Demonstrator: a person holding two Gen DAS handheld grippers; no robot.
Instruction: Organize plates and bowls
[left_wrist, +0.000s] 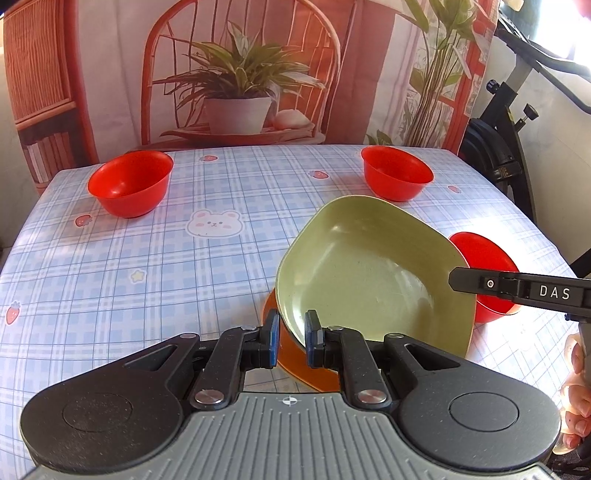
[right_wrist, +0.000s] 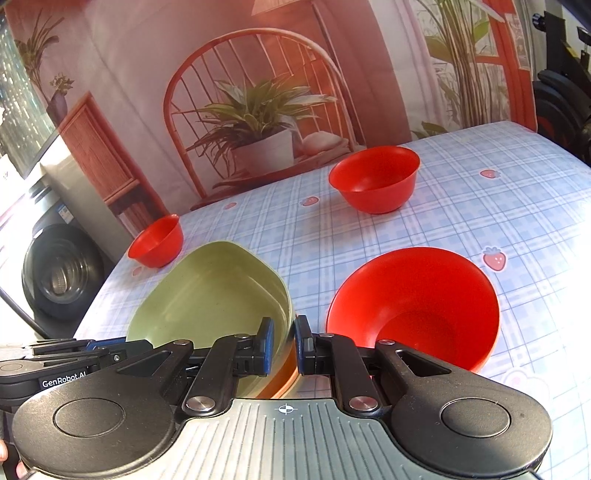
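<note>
The green plate (left_wrist: 373, 273) sits tilted on top of an orange plate (left_wrist: 291, 358) near the front edge of the table (left_wrist: 110, 280), at about five o'clock from the table's middle in the left wrist view. The left gripper (left_wrist: 291, 341) straddles the near rim of both plates, its blue pads (left_wrist: 273, 343) a little apart; whether they pinch the rim I cannot tell. The right gripper (right_wrist: 284, 345) straddles the plates' rim from the other side, pads likewise slightly apart, grip unclear. Just beside the plates at three o'clock stands a red bowl (right_wrist: 413, 306). Farther back, another red bowl (left_wrist: 397, 171) sits at one o'clock, and a third red bowl (left_wrist: 129, 182) at eleven o'clock.
</note>
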